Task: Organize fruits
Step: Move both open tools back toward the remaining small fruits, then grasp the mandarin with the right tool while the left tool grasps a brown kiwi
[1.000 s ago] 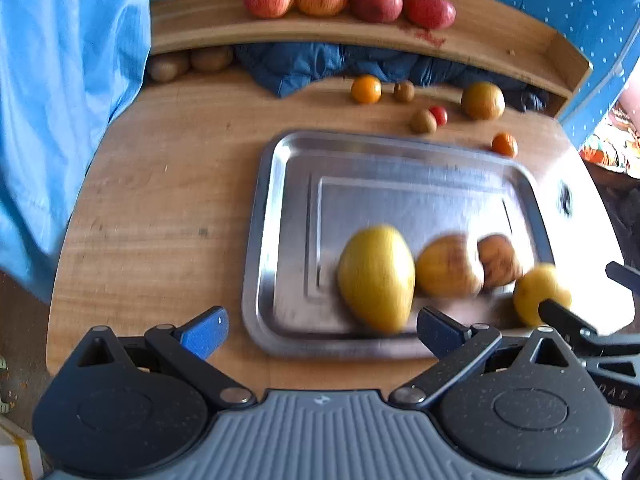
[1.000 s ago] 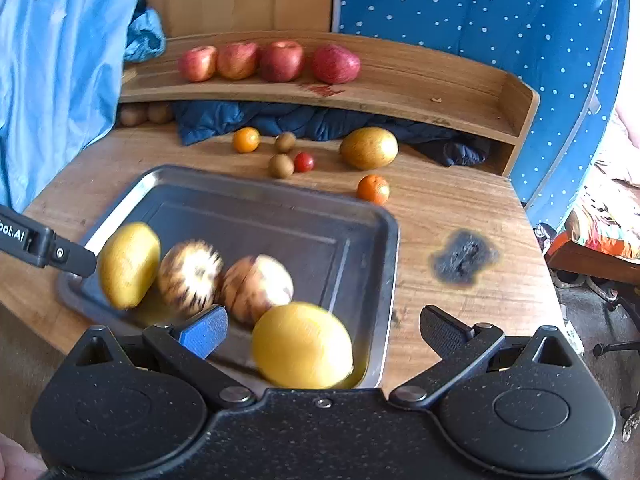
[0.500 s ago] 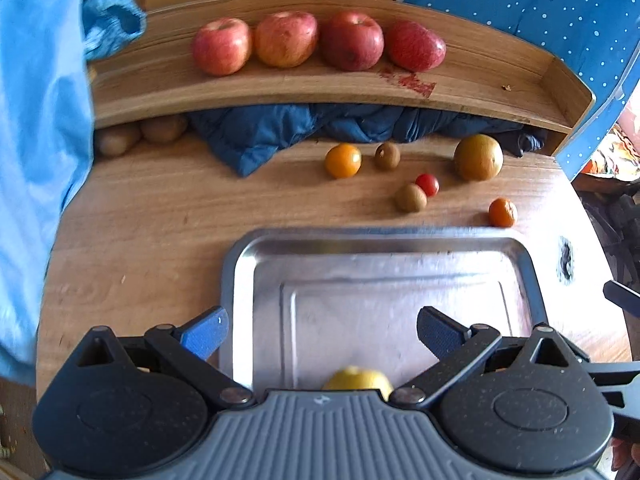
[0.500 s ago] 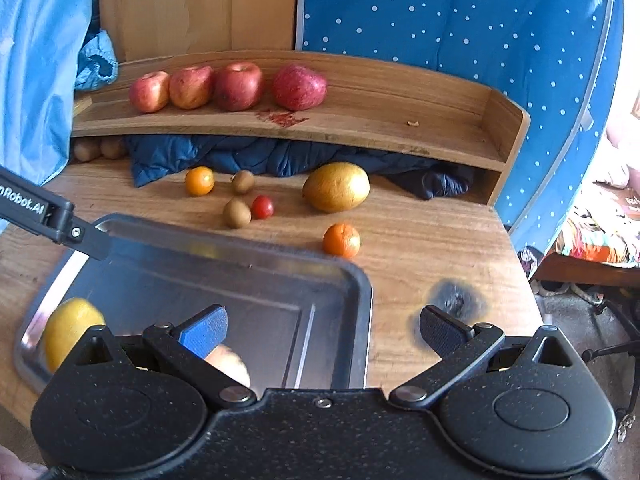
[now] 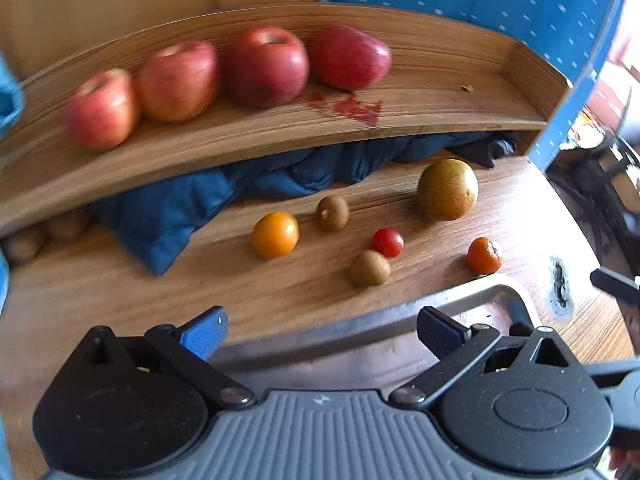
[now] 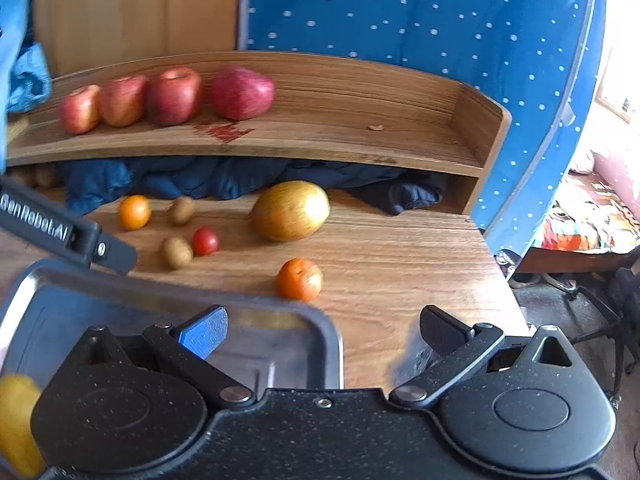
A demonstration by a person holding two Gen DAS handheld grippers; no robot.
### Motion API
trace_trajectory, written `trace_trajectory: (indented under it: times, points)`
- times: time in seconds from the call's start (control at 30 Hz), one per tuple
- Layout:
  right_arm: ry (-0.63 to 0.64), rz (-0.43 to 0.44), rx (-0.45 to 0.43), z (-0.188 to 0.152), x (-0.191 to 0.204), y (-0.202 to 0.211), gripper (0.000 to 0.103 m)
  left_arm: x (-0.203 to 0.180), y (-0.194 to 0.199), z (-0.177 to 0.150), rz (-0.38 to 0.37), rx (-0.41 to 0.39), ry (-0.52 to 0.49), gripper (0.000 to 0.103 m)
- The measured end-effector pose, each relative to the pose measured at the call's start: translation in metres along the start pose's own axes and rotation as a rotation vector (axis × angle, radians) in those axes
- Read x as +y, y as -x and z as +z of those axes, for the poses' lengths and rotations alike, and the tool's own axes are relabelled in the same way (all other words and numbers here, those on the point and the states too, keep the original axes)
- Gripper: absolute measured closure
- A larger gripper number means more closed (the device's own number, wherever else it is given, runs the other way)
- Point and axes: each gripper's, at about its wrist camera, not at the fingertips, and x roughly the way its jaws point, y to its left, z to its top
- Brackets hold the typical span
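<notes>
Right, both of my grippers are spread wide with nothing between the fingers: left gripper [image 5: 322, 326], right gripper [image 6: 320, 326]. Both hover over the near edge of the shiny rectangular metal tray [image 6: 256, 312].

Loose fruit sits on the wooden surface [image 6: 400, 264] beyond the tray: big yellow-green oval fruit [image 6: 291, 211], small orange tangerine [image 6: 299, 279] just beside the tray rim, red cherry tomato [image 6: 205, 241], two brown kiwis [image 5: 370, 267], round orange-yellow fruit [image 5: 275, 234]. Four red apples [image 5: 266, 66] are lined up on the raised wooden shelf [image 5: 440, 92].

My guess at the step: reach for the tangerine, it's closest. Come in low, centre it between the fingers, close gently; round fruit rolls.

Room: crumpled dark blue cloth [image 5: 180, 208] under the shelf, blue polka-dot fabric [image 6: 420, 20] behind, dark burn-like mark [image 5: 560, 284] on the wood.
</notes>
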Motion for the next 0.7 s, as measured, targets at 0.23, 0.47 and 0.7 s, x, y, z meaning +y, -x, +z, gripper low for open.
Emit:
trace_trajectory:
  times: [0.23,0.47,0.7]
  points:
    - [-0.058,0.014,0.025,0.018,-0.014,-0.026,0.004,-0.007,-0.023,0.017,0.019,-0.040,-0.140,0.001]
    - [-0.064,0.081,0.086,0.028,-0.013,-0.047,0.022,-0.010,-0.040,0.019,-0.017,-0.030,-0.210,0.005]
    - [-0.072,0.103,0.139,0.034,-0.006,-0.062,0.033,-0.020,-0.039,0.018,-0.015,-0.078,-0.290,0.012]
